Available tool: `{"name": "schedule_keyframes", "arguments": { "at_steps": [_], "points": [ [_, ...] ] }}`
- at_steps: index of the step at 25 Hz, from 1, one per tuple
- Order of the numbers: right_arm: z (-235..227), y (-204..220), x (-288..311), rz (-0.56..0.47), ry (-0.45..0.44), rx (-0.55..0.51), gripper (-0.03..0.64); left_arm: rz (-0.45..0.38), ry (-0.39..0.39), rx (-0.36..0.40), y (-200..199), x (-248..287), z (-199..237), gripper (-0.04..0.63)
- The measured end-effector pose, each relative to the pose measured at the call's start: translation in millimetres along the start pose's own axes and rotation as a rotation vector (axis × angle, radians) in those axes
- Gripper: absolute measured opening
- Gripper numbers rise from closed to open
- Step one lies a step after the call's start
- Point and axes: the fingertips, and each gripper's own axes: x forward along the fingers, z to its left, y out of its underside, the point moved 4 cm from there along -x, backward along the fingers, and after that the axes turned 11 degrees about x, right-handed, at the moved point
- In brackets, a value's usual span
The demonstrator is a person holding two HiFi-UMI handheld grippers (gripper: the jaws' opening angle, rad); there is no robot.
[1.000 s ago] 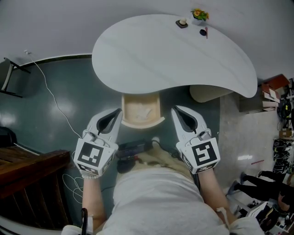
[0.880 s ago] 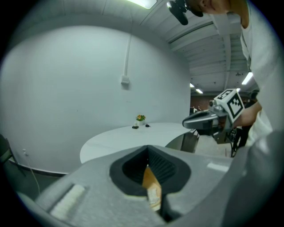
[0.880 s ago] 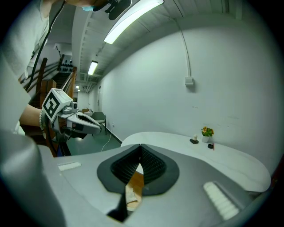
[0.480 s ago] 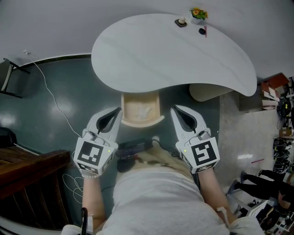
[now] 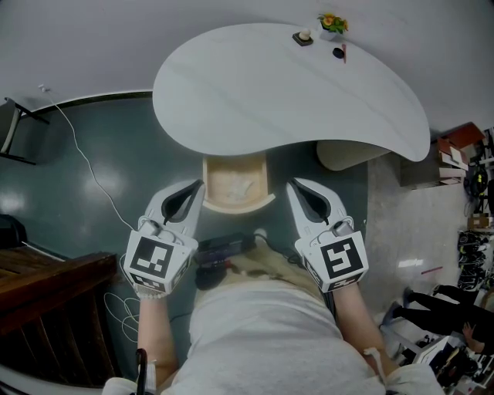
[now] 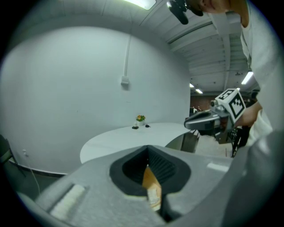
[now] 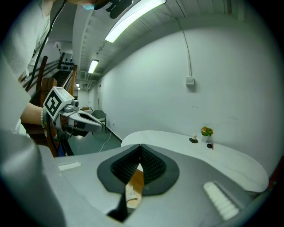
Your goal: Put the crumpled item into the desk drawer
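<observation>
So the drawer (image 5: 235, 206) under the near edge of the white kidney-shaped counter (image 5: 255, 92) is pulled out. The crumpled item (image 5: 247, 187) is already inside it, a pale wad on the light wood bottom, a bit right of the drawer's middle.

The left gripper (image 5: 199, 186) hangs just off the drawer's left side and the right gripper (image 5: 292, 185) just off its right side. Both are aimed toward the drawer and slightly down, and neither touches it. The fingers on both are closed tip to tip with nothing gripped. Each gripper view shows the ribbed black pads meeting at the tips, with just a sliver of the wooden drawer visible through the gap below.

As for markings, all I can spot are the black and white square markers on each gripper's cube, just blocky patterns.

Way past the drawer, at the counter's far edge, there's a little pot of flowers (image 5: 333, 23). Next to it are a small dark stand (image 5: 302, 37) with something pale on it and a red stick (image 5: 345, 52). Left of the drawer, a thin white cable (image 5: 85, 162) snakes over the dark green floor (image 5: 93, 208).
</observation>
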Motion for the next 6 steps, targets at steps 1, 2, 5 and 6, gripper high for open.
{"name": "schedule_keyframes", "arguments": {
  "at_steps": [1, 2, 5, 6],
  "points": [
    [0.5, 0.0, -0.1, 0.0, 0.0, -0.001, 0.005, 0.0, 0.0, 0.0, 0.0, -0.1, -0.1, -0.003],
    [0.8, 0.0, -0.3, 0.001, -0.001, -0.001, 0.005, -0.001, 0.0, 0.001, 0.0, -0.2, -0.4, -0.003],
    [0.8, -0.4, -0.8, 0.001, 0.0, -0.001, 0.005, -0.002, 0.001, 0.003, -0.5, 0.0, -1.1, -0.003],
    [0.7, -0.5, -0.9, 0.0, 0.0, -0.001, 0.005, -0.002, 0.002, 0.004, -0.6, 0.1, -1.2, -0.003]
  ]
}}
